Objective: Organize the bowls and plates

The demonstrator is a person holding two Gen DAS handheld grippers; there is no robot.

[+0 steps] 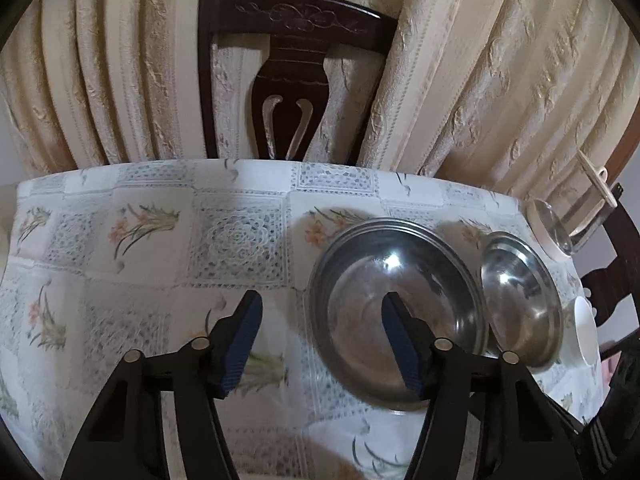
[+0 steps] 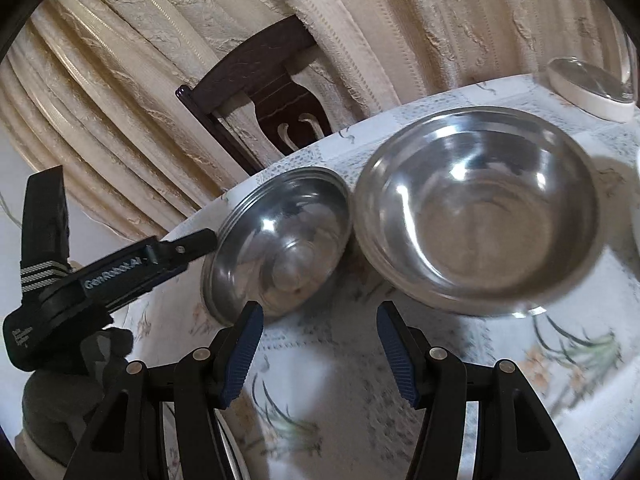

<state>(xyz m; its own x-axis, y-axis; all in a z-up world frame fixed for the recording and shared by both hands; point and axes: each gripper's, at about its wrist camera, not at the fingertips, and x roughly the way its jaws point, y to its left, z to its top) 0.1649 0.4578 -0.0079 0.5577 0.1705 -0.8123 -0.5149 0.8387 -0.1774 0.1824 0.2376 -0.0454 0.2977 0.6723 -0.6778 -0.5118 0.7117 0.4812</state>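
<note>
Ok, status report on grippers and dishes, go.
Left gripper open, empty. Right gripper open, empty. Steel plate and steel bowl side by side on tablecloth. Nothing blocking.

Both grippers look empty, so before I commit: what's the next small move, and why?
Probably ease the open right gripper forward to the steel bowl's near rim. Nothing is held, the bowl sits apart beside the stacked steel plates, and the open left gripper hovers over those.

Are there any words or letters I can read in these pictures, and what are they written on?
"GenRobot.AI": white letters on the black body of the left tongs, seen from the right wrist camera; slightly blurred, so this is my best reading.
Small white print on the black handle end of the same tool: too small to read.
Steel bowls, tablecloth: no text.
</note>
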